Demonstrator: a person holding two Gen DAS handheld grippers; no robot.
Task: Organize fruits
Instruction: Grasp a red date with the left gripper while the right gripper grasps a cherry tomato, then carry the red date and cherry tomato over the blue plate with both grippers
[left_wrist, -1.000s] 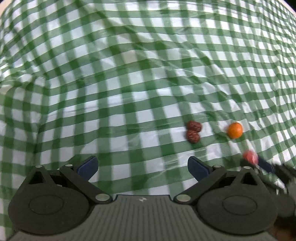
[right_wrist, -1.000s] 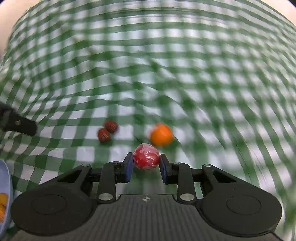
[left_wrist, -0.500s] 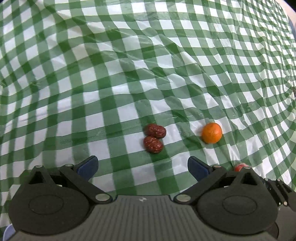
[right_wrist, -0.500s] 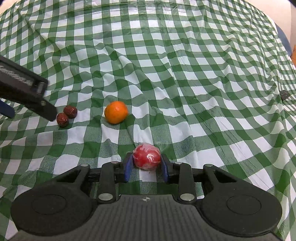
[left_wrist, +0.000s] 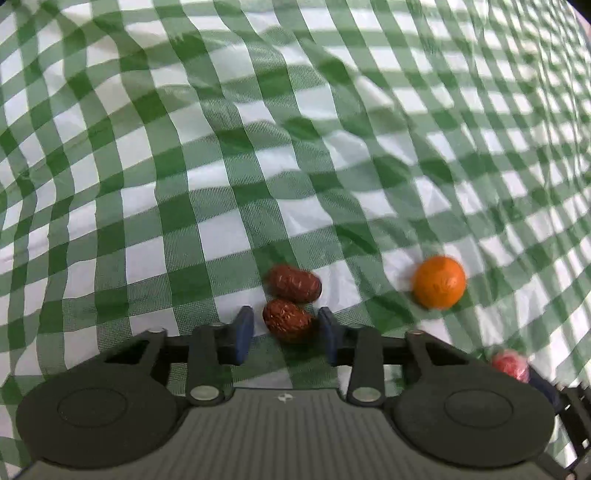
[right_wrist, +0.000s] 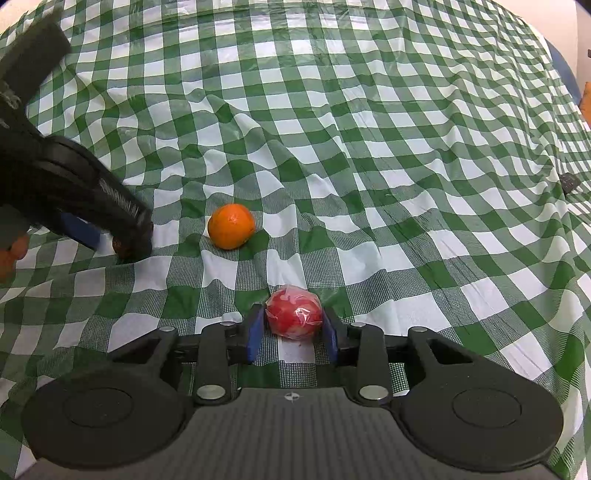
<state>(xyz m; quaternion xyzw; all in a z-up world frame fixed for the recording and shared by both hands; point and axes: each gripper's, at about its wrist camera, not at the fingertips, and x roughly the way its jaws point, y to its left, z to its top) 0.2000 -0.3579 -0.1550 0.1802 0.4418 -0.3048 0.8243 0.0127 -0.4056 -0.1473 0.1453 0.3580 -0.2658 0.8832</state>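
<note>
Jaws of the left gripper (left_wrist: 283, 334) were closing around the nearer of two red dates (left_wrist: 288, 320), which lay between the blue pads; a sliver of cloth showed on the left side, so the pads did not look seated on it. The second date (left_wrist: 294, 282) lay just beyond, touching the first. Both looked small, light and wrinkled, with a leathery skin that should give a little; a hold across the short middle seemed best, since the tapered ends would probably squirt out.

Right gripper (right_wrist: 291, 334) stood narrowed onto a red ball wrapped in clear film (right_wrist: 293, 313), a pad against each side at its widest line, low over the cloth. That film looked slick and crinkly, so I judged a firm but gentle squeeze was needed.

Farther out and to the left of that ball, an orange tangerine (right_wrist: 231, 226) sat alone on the green checked cloth (right_wrist: 369, 147) over the table: round, likely to roll, its peel soft enough to bruise.

Count: two dates, one tangerine, one wrapped red ball. A blurred orange shape (right_wrist: 9, 256) at the left edge could not be identified.
</note>
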